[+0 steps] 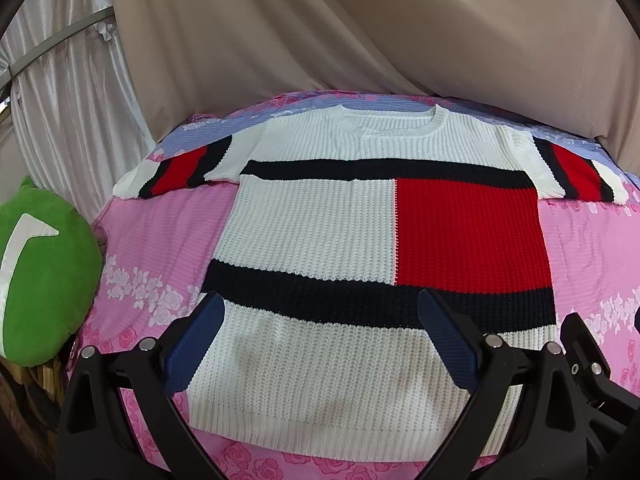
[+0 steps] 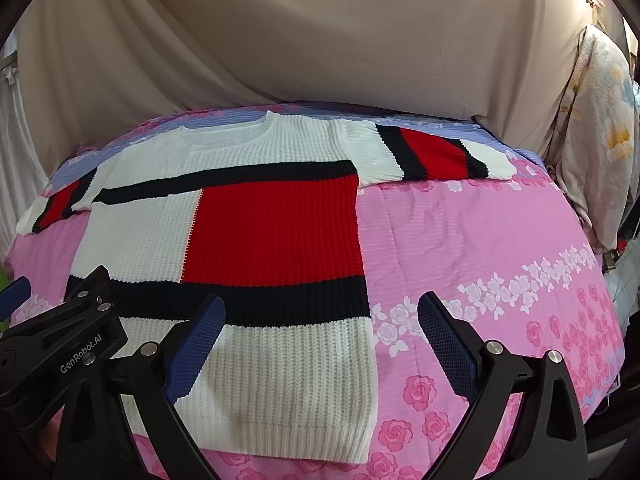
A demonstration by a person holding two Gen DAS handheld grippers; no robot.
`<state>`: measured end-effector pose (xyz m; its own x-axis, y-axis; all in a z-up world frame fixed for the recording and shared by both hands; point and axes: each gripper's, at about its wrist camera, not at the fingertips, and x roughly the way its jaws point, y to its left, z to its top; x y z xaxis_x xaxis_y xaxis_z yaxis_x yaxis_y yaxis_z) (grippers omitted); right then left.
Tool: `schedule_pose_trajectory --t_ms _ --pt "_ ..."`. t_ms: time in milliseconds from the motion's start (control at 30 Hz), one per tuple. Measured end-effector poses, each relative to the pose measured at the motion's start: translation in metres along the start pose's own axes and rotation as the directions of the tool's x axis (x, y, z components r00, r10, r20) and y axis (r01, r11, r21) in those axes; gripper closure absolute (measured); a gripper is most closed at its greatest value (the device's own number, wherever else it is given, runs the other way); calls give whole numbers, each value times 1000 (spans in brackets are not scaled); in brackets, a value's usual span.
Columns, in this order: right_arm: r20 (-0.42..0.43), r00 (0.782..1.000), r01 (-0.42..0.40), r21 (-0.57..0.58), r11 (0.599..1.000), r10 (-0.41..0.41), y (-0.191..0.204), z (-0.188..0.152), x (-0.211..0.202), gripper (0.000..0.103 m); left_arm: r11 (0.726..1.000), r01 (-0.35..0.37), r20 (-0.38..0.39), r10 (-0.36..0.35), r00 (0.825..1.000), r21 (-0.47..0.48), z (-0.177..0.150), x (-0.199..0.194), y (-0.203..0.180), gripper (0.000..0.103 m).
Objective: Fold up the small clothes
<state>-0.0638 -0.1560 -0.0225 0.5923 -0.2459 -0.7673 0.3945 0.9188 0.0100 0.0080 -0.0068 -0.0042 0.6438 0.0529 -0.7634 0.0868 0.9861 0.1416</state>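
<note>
Sweater (image 1: pixel 320 232) first: we see a knitted short-sleeved one, white with black bands and a red block, lying flat and face up on the bed's pink rose-print cover (image 1: pixel 160 232). It fills the middle of the left wrist frame, neckline toward the top and hem toward the bottom, with both striped sleeves spread out to the sides.

Our left hand-held gripper (image 1: pixel 320 312) hovers over the sweater's lower part, its blue-padded fingers (image 1: pixel 192 344) wide apart, one at the garment's left edge and one over the lower black band. Nothing sits between them.

In the right wrist view, our right hand-held gripper (image 2: pixel 320 312) also has its fingers spread, holding nothing. One finger is over the white lower panel; the other is over bare cover to the right of the sweater's side edge.

A green cushion (image 1: pixel 44 272) sits at the left edge of the left wrist frame. Beige cloth (image 1: pixel 360 32) drapes behind the bed across the top of both views.
</note>
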Motion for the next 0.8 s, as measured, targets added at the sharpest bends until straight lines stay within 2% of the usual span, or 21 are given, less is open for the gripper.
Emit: schedule_pose_trajectory --t_ms 800 --pt "-7 1000 -3 -2 1000 3 3 2 7 8 1000 -10 -2 10 1000 5 3 6 4 8"
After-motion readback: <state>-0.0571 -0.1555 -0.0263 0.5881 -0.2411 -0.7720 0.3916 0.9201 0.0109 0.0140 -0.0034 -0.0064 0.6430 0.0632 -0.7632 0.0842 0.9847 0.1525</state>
